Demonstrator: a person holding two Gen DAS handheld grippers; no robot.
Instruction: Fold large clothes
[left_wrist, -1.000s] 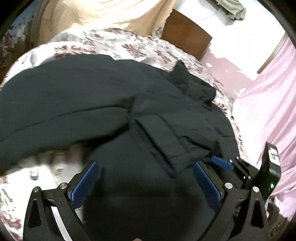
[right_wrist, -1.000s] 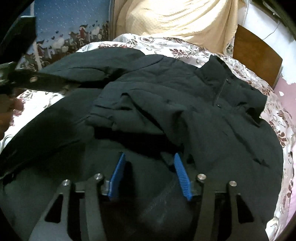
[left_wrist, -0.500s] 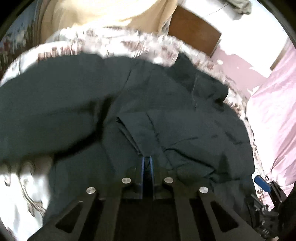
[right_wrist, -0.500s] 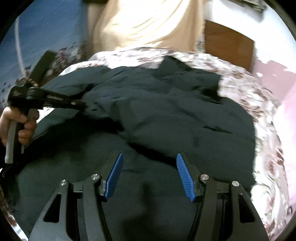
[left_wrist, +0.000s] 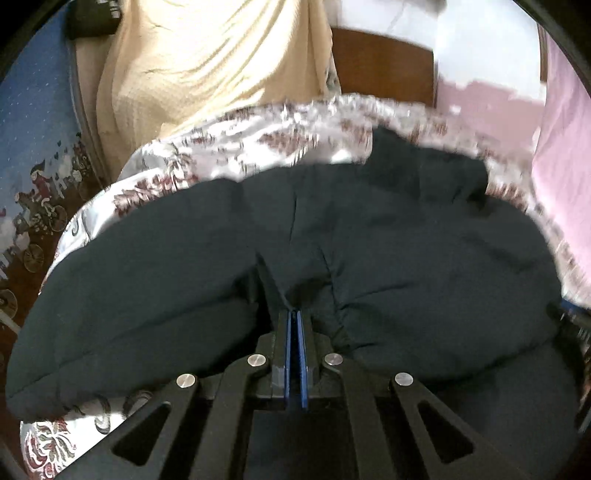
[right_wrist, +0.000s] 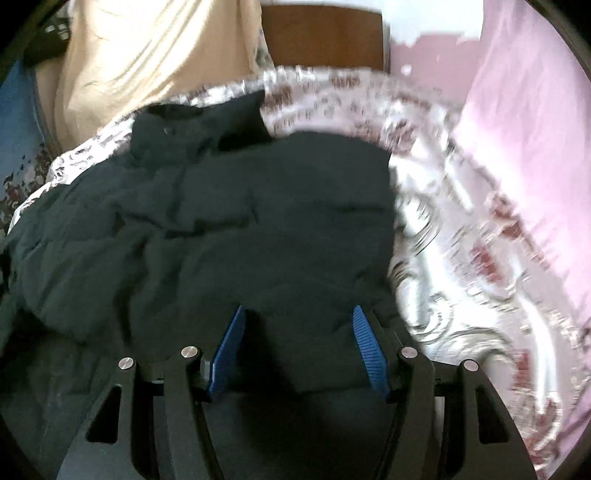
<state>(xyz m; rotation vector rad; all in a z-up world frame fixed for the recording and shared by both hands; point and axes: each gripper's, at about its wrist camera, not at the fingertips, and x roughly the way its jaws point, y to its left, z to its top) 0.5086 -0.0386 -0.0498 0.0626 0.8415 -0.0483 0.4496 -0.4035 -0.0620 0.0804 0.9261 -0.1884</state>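
Black padded jacket (left_wrist: 406, 258) lies crumpled on floral bedspread (left_wrist: 229, 147).

The jacket (left_wrist: 406, 266) is a dark, matt, puffy quilted cloth with soft creases, no shine at all. The bedspread (left_wrist: 229, 147) under it looks like glossy satin with a dark red floral print, catching the light. Behind it there's a cream blanket (left_wrist: 207, 62) in a waffly knit, a smooth brown wooden headboard (left_wrist: 384, 62), and pink sheet cloth (right_wrist: 524, 122). The gripper pads (right_wrist: 364, 350) are ribbed blue rubbery plastic on matt black frames with shiny metal bolts.
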